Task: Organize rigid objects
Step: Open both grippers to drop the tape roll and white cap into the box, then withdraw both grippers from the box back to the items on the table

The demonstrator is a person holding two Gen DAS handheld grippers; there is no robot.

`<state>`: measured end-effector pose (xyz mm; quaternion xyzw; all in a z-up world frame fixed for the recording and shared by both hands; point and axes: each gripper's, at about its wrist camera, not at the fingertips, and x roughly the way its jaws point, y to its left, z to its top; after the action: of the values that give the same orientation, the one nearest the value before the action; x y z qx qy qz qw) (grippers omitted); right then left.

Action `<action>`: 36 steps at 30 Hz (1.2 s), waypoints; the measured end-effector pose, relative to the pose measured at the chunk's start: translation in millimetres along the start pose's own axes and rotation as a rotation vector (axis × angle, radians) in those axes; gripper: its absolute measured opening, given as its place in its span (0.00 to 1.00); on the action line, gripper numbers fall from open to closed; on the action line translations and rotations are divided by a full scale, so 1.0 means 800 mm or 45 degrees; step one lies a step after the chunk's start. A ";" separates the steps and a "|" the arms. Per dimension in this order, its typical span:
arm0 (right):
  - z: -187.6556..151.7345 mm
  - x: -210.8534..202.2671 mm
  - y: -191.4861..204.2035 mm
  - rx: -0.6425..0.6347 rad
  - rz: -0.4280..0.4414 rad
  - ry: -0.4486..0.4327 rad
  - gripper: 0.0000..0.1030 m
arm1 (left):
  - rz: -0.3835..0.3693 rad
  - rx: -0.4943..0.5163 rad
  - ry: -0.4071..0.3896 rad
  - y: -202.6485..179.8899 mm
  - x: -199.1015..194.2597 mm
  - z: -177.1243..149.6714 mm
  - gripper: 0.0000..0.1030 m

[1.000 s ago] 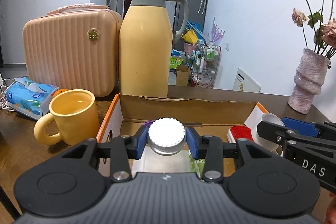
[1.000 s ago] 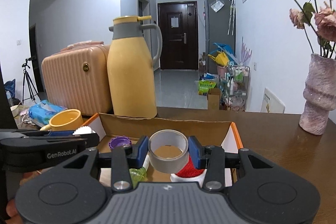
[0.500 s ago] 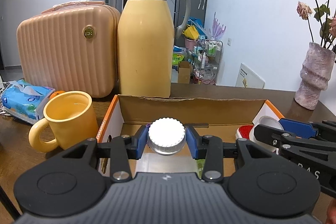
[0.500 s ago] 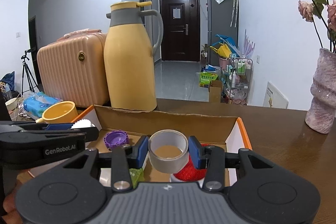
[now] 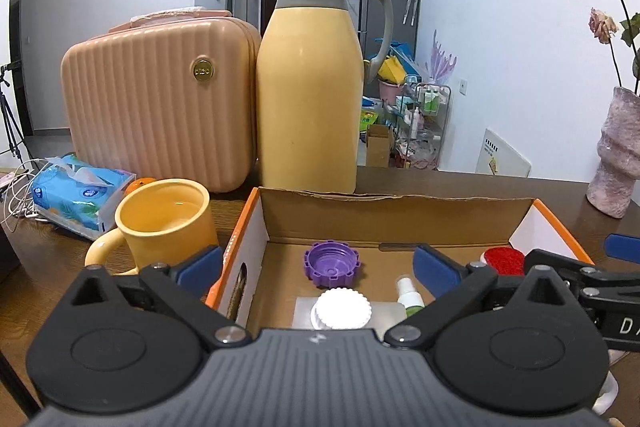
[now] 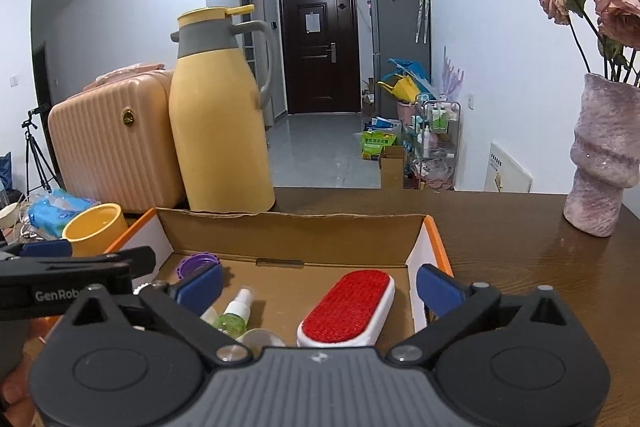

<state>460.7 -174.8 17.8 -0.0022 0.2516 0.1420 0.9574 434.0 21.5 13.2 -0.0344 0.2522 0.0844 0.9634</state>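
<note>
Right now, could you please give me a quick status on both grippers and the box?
Left gripper open, empty. Right gripper open, empty. White-capped bottle and lint brush lying in cardboard box. Nothing blocking.

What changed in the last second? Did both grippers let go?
Yes. The left gripper opened, leaving the white-capped clear bottle in the cardboard box. The right gripper opened too; its grey tape roll is now out of sight. Yellow jug and yellow mug stayed put.
</note>
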 end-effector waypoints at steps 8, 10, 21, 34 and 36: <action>0.001 0.000 0.001 -0.001 -0.014 -0.005 1.00 | -0.003 -0.002 0.002 0.000 0.000 0.000 1.00; 0.001 -0.001 0.001 -0.002 -0.016 -0.010 1.00 | -0.002 -0.001 0.001 0.000 0.000 0.000 1.00; -0.001 -0.021 0.003 -0.010 -0.017 -0.067 1.00 | -0.002 -0.008 -0.020 0.002 -0.009 0.000 1.00; -0.016 -0.063 0.012 -0.028 -0.012 -0.135 1.00 | 0.002 0.001 -0.035 0.013 -0.035 -0.013 1.00; -0.020 -0.070 0.013 -0.031 -0.012 -0.140 1.00 | -0.002 -0.001 -0.038 0.015 -0.042 -0.017 1.00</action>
<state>403.3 -181.0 32.1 -0.0073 0.1968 0.1405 0.9703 396.3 27.4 18.2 -0.0336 0.2378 0.0841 0.9671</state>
